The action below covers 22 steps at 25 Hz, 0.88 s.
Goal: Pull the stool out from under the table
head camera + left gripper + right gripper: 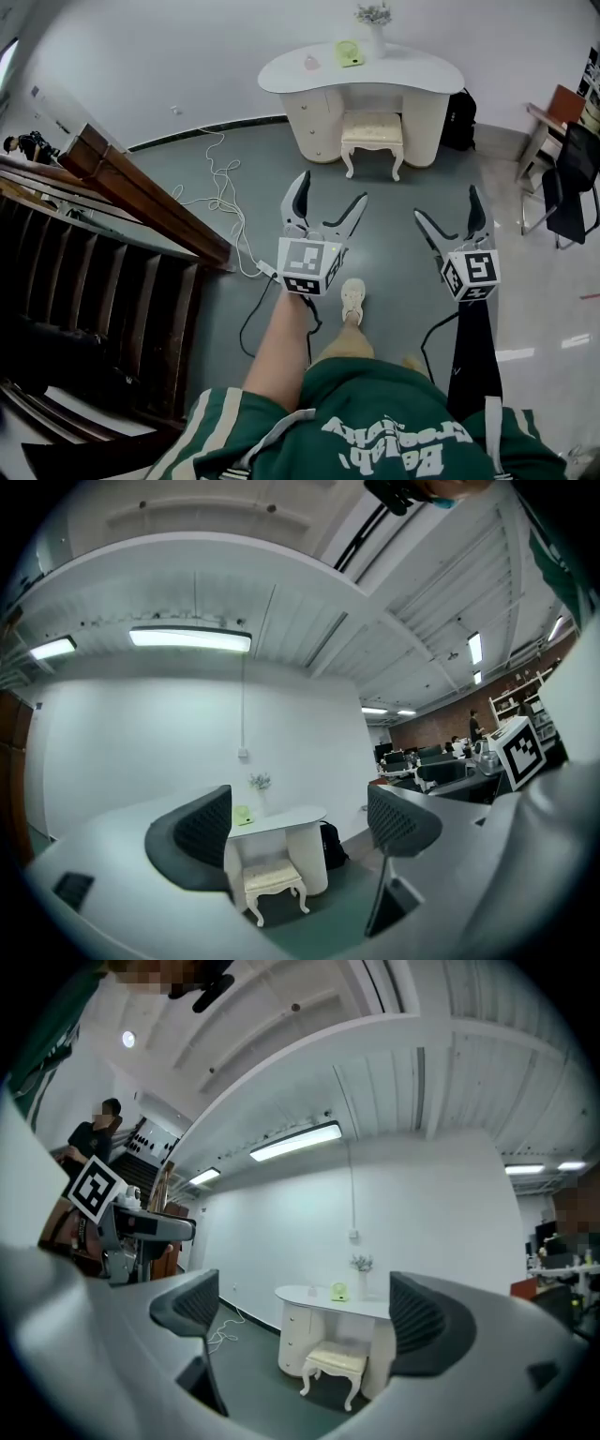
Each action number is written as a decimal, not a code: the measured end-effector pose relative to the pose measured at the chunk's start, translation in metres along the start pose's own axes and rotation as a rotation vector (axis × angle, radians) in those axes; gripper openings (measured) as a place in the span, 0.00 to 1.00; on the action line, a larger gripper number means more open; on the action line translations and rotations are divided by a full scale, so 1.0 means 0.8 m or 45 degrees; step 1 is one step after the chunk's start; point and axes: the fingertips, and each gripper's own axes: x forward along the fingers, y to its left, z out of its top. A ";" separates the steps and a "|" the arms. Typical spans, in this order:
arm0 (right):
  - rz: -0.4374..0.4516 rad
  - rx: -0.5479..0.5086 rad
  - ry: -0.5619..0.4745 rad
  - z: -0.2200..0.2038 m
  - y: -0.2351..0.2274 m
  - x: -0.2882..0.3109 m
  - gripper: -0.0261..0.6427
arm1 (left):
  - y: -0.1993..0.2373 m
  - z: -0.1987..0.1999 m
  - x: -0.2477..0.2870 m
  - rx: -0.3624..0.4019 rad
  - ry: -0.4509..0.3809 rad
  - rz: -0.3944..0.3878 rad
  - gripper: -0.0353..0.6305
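Both grippers hang out in front of the person, well short of the furniture. The left gripper [330,192] has its jaws spread wide with nothing between them, and the right gripper [448,208] is the same, open and empty.

Up at the top centre of the head view stands the white table [412,70]. The stool [372,131] sits in its knee gap, seat tucked under the top, front legs showing just ahead of the edge. It lies straight ahead of the jaws, far up the frame, with open grey floor [394,234] between.

Its long side runs left to right, square to the person, so any pull would come straight down the frame. The stool lines up between the two grippers, and the left looks slightly nearer its line. Both gripper views frame it between their jaws, low and centre.
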 end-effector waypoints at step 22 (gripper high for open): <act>-0.092 -0.096 0.081 -0.020 -0.090 0.363 0.92 | 0.247 -0.046 0.313 -0.084 -0.045 -0.055 0.72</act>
